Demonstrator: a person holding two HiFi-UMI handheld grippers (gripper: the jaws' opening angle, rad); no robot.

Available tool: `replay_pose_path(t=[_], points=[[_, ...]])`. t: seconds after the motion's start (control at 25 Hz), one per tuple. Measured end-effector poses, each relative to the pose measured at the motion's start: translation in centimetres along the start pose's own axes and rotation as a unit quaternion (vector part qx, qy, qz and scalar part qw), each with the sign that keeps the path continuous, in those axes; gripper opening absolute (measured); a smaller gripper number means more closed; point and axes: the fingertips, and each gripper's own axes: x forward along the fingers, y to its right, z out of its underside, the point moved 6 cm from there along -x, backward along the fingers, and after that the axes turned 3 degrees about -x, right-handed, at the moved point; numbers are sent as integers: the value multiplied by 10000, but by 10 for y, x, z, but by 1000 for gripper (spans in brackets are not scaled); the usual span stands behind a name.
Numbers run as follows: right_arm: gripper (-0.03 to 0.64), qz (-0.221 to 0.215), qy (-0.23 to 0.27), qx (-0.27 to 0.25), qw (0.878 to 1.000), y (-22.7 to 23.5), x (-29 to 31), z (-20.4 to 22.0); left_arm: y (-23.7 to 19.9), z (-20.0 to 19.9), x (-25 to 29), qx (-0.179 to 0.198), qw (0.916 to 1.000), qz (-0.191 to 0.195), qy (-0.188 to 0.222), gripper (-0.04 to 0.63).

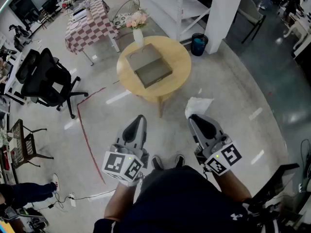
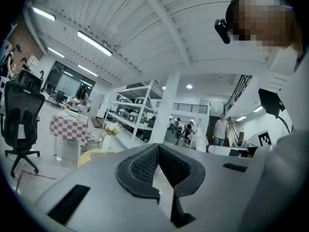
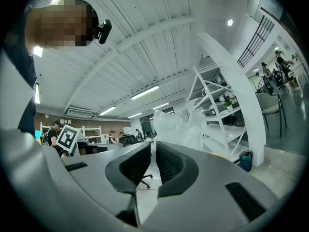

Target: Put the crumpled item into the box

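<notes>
A grey open box (image 1: 149,65) lies on a round yellow table (image 1: 177,52) ahead of me. My right gripper (image 1: 193,117) is held at waist height over the floor, short of the table, shut on a white crumpled item (image 1: 198,104) that sticks out past its tips. In the right gripper view the crumpled item (image 3: 178,127) rises above the right gripper (image 3: 153,144), pinched between the pads. My left gripper (image 1: 140,118) hangs beside it to the left. The left gripper view shows that gripper (image 2: 157,146) shut, with nothing between its jaws.
A vase of flowers (image 1: 137,25) stands at the table's far edge. A black office chair (image 1: 46,79) is to the left, a checked-cloth table (image 1: 90,23) behind it. White shelving (image 1: 180,4), a pillar (image 1: 226,8) and a blue bin (image 1: 198,44) stand beyond the table.
</notes>
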Motion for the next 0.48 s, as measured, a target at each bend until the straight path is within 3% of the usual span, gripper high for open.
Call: replay_pose_path(t=[0.48], points=[[34,92,-11,-123,9999,-27,16,5,-25,-3,-14,65,9999,74,-96,17]])
